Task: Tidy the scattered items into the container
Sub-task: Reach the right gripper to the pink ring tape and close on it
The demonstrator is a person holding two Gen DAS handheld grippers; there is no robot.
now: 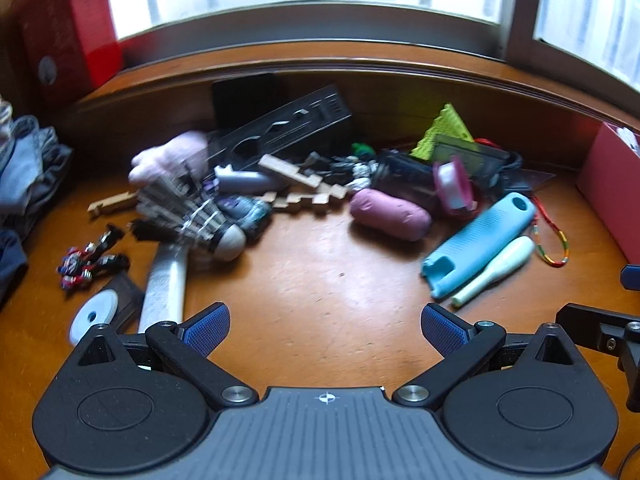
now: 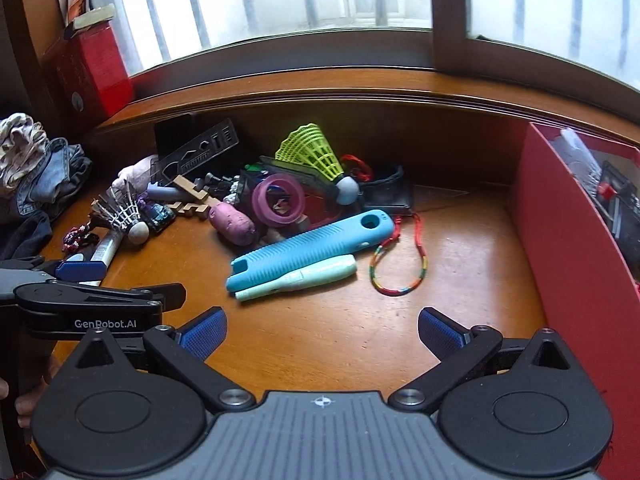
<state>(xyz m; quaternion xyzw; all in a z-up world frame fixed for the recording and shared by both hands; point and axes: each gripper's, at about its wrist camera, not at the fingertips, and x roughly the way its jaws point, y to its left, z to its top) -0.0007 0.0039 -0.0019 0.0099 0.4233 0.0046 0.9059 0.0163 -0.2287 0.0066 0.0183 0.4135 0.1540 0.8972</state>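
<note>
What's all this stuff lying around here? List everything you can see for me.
Silicone sleeve: one, blue, mid-table.
Pen-like tool: one, pale mint, against the sleeve's near side.
Braided cord: one, rainbow and red, right of the sleeve.
Plastic shuttlecock: one, yellow-green, atop the pile at the back.
Feather shuttlecock: one, white, pile's left end.
Tape ring: one, pink, pile's middle.
Soft roll: one, mauve, front of the pile.
Wooden puzzle pieces: several, tan, in the pile.
Container: one, red, right edge.
Clothes: a heap, denim and pale, left.
Left claw: open, empty.
Right claw: open, empty.
</note>
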